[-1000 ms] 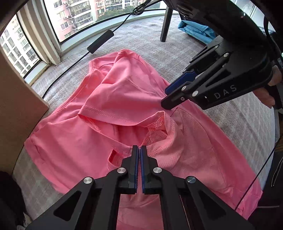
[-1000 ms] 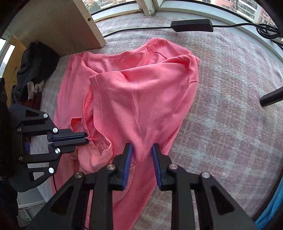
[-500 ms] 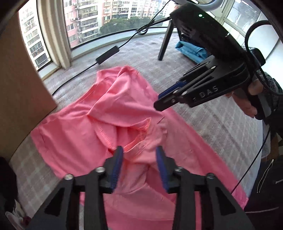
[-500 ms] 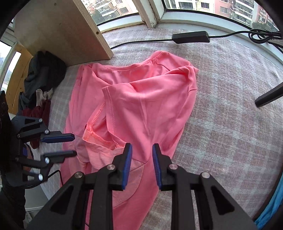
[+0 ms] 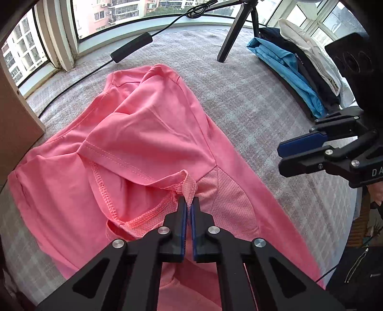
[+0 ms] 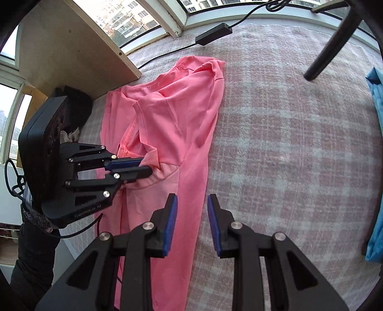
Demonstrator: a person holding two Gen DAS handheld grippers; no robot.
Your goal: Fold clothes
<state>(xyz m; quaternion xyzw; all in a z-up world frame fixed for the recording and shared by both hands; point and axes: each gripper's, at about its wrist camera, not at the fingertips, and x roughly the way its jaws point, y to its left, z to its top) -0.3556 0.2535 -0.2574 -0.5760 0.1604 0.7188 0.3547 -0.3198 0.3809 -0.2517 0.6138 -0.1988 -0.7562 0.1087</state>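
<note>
Blanket (image 6: pixel 287 143), checked, runs to curved windows (image 5: pixel 134 14). I see left gripper (image 5: pixel 189 205) pinching shirt (image 5: pixel 148 134); right gripper (image 6: pixel 192 215), just widening, spread, empty.

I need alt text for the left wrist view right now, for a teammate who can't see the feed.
The left gripper is shut on a hem fold of a crumpled pink shirt lying on a checked blanket. The right gripper hovers at the right edge, clear of the shirt. Folded blue and white clothes sit beyond, by a tripod leg.
</note>
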